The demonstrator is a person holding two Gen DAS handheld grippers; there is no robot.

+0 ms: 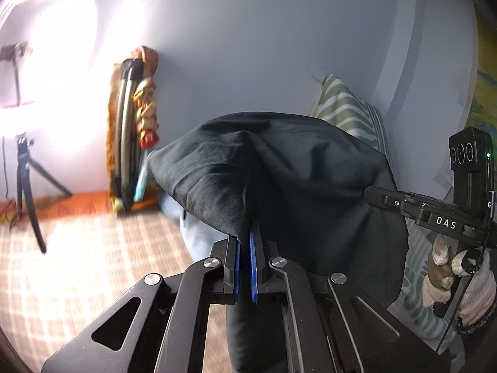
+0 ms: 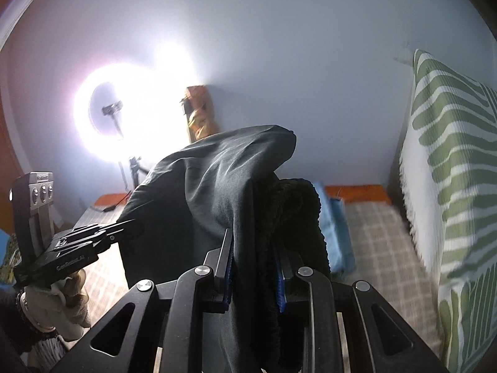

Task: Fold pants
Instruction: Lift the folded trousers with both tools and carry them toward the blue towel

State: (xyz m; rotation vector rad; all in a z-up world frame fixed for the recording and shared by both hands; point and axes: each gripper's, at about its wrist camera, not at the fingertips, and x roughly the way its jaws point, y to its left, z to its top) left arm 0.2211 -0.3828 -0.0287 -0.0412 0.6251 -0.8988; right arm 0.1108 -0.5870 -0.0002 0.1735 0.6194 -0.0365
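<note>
- Pants: black, held up in air between both grippers, above the checked bed; cloth bunched and draped over the fingers, rest hangs below out of view.
- Left gripper: jaws nearly together, clamped on a thin edge of pants; blue pads show just below the cloth.
- Right gripper: jaws wider apart but clamped on a thick wad, incl. what looks like a ribbed waistband.
- Each gripper shows in the other's view, close beside it, w/ gloved hand on the handle.
- Risk: left bite is shallow, so a tug apart could slip the edge out and drop that side.
- Risk: right wad holds several layers, so fold may come out crooked or twisted once laid down.
- Risk: blue cloth on bed sits near the likely landing spot; pants could land on it.
- Around: striped pillow by wall, ring light, tripod.
</note>
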